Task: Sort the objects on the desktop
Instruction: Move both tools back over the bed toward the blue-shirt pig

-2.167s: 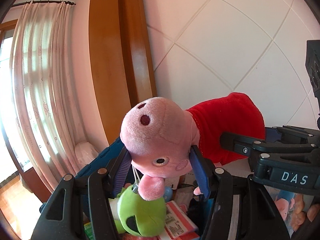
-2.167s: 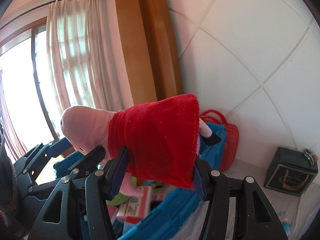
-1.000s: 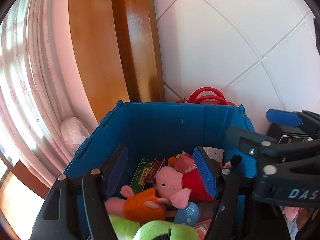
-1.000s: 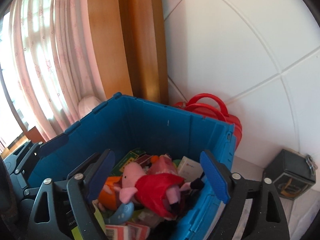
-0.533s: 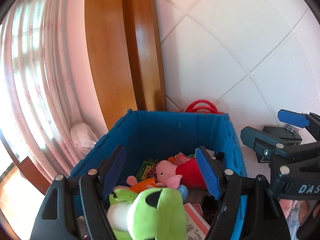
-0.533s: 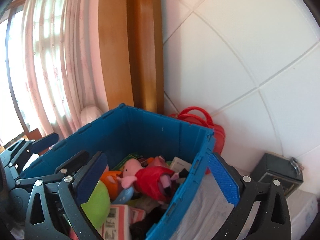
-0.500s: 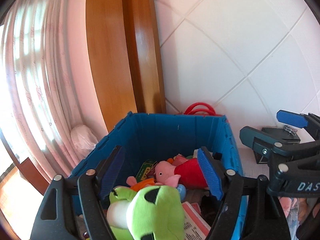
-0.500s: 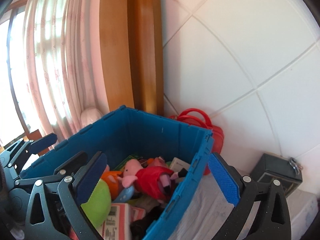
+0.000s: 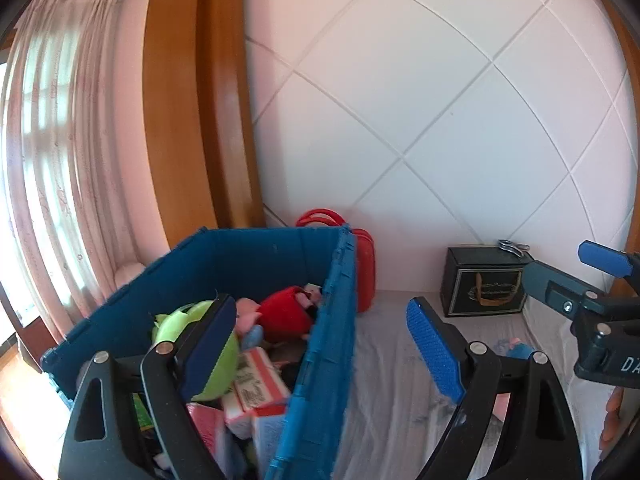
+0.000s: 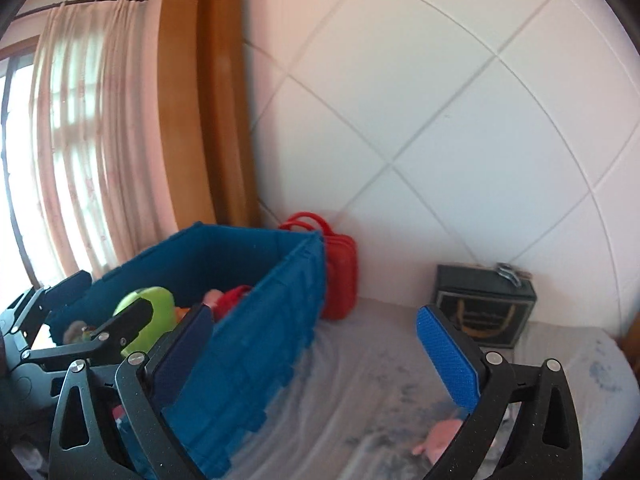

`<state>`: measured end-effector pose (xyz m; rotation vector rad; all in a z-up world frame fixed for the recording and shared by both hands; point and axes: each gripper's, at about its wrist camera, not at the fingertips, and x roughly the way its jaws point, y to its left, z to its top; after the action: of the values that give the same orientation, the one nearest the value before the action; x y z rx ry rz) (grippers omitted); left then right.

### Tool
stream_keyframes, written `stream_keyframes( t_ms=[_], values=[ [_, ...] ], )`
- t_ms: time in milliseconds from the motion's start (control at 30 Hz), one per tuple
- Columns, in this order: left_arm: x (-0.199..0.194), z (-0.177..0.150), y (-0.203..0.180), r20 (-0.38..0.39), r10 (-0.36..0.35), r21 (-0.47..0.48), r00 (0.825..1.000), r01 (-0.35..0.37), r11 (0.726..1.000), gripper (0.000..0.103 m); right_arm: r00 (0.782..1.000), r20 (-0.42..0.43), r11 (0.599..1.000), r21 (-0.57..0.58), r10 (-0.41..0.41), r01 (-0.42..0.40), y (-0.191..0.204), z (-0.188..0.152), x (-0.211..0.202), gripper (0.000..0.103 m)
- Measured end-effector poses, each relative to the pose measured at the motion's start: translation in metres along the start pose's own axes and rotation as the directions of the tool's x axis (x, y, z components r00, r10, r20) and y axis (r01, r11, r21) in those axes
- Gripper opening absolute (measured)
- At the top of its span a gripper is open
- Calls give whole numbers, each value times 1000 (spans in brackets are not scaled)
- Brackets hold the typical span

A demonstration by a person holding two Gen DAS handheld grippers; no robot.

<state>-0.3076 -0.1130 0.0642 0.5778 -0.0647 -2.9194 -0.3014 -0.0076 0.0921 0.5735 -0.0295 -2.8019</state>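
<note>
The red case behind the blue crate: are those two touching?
Cannot tell. In both wrist views the blue crate's corner overlaps the red case, hiding any contact or gap.

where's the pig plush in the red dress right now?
In the left wrist view the pig plush lies inside the blue crate, toward its back right corner, just right of the green plush and above the red-and-white boxes.

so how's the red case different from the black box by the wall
The red case has rounded corners and loop handles on top; the black box is square-edged with a gold emblem on its front. The red case stands right beside the blue crate; the black box sits apart. Both stand upright against the tiled wall.
</note>
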Motion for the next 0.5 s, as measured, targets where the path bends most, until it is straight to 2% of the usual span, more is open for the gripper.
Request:
stream_keyframes(
  t_ms=[133,333,500],
  values=[
    [13,-21,-55,-39,-68,-2,997,68,998,88,996,-20,996,10,-85,85,-54,-26,-17,103],
    [44,-65,-151,-114,-117,-30,987,114,993,88,986,-55,987,1,-160,161,-147,-76,-22,103],
    [85,-116,-229,-227,-93,-89,969,75,993,88,978,-170,993,-6,-118,119,-221,-124,0,103]
  ],
)
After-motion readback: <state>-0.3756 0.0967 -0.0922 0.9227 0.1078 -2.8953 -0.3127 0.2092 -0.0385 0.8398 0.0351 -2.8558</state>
